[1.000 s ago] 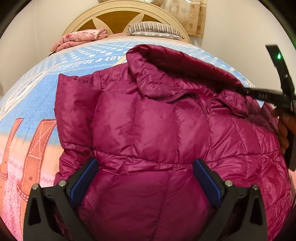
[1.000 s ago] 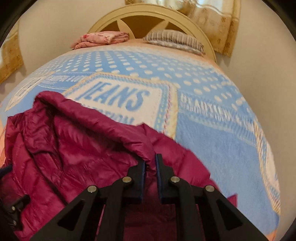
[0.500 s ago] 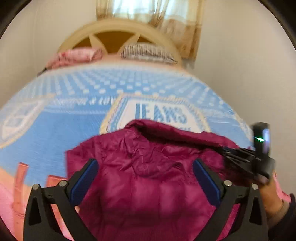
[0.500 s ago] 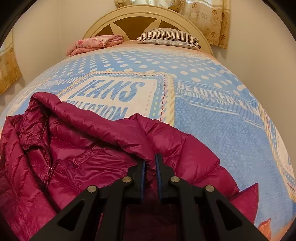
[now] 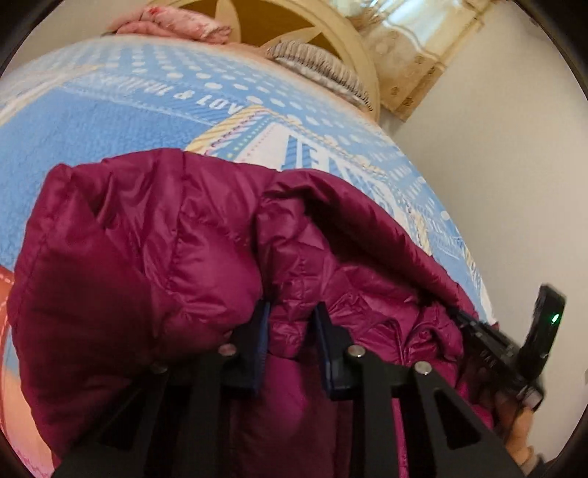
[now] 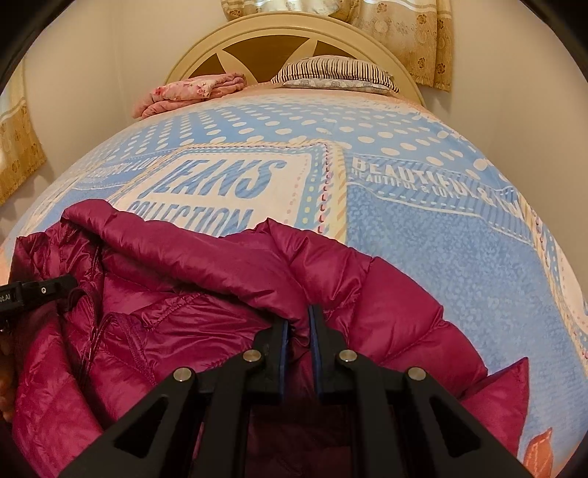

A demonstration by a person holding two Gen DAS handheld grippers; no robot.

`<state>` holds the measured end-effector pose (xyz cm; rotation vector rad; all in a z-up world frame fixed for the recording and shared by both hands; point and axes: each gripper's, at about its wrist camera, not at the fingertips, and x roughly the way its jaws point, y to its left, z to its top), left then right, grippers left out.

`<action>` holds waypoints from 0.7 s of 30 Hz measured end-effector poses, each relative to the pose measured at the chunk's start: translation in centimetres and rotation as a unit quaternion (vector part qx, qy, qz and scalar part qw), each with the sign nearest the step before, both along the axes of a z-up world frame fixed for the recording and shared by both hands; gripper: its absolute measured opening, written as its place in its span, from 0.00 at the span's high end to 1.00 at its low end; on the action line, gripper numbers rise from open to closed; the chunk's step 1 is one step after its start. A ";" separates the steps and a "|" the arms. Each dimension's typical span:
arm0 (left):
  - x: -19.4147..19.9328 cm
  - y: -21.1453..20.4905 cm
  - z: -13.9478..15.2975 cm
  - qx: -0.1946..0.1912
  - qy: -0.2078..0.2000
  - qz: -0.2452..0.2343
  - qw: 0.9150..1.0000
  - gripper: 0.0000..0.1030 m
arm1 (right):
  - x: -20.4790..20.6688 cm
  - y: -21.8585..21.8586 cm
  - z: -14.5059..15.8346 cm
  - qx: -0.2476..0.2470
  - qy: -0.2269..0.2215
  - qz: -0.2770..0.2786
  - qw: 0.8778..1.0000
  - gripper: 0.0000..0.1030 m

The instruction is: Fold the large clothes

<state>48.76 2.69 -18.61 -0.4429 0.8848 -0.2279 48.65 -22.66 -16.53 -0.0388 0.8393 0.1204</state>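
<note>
With both the left gripper [image 5: 290,323] and the right gripper [image 6: 296,331] pinching the near edge of the magenta quilted down jacket [image 6: 228,301], the left jaws having just closed on it, folding on the blue printed bedspread [image 6: 422,235] appears barely begun.

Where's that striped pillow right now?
In the right wrist view the striped pillow lies at the far end of the bed, against the headboard, just right of the folded pink blanket.

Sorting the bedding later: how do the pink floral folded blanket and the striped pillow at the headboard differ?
The pink floral folded blanket is rumpled and sits left; the striped pillow lies flat and smooth to the right. The blanket shows flowers, the pillow dark stripes. Both rest against the cream headboard.
</note>
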 end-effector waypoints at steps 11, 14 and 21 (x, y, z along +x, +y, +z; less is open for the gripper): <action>-0.5 -0.1 0.1 -0.005 -0.008 0.001 1.000 0.73 | -1.1 -1.2 8.5 0.078 -0.069 -0.053 0.993 0.42; -0.7 -0.3 0.1 0.001 -0.010 0.001 1.000 0.73 | 2.6 1.3 9.1 0.103 -0.042 -0.040 0.993 0.42; -0.6 -0.7 0.4 0.004 -0.018 -0.008 1.000 0.65 | 6.2 5.8 4.7 0.071 0.052 -0.021 0.996 0.42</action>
